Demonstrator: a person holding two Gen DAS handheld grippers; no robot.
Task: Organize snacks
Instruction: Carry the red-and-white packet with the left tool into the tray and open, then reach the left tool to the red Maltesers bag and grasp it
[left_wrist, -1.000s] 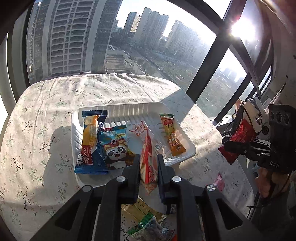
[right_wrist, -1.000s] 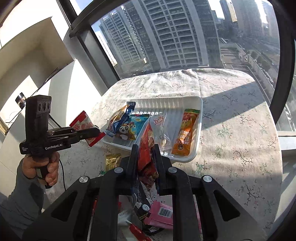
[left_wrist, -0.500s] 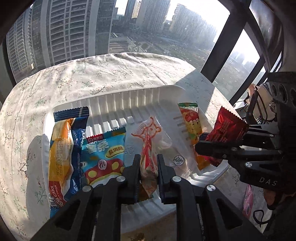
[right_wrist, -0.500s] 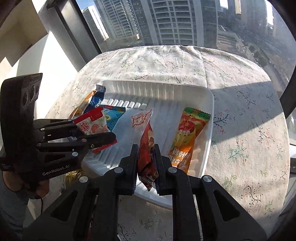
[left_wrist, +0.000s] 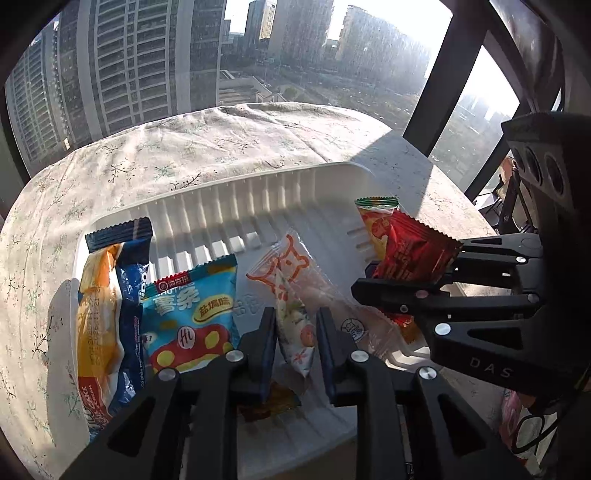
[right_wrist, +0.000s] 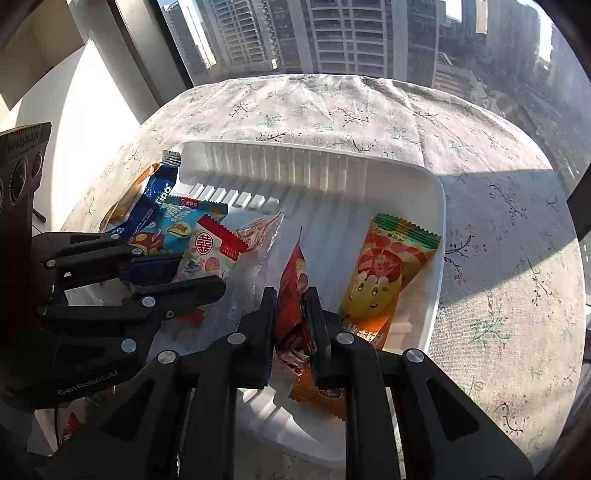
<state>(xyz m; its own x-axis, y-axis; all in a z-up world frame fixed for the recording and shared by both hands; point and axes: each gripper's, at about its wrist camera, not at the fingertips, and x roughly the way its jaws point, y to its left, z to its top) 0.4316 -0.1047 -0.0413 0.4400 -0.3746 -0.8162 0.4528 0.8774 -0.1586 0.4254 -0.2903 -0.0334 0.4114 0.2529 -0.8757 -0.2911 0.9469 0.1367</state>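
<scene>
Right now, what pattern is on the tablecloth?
The tablecloth is pale with small scattered floral sprigs, clearest in the right wrist view.

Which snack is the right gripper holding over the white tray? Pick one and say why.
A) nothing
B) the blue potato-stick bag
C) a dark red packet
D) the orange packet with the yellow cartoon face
C. In the right wrist view the right gripper is shut on a dark red packet over the white tray, while the orange packet lies flat in it.

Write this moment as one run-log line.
left gripper: shut on white packet | right gripper: shut on red packet | both over tray
</scene>
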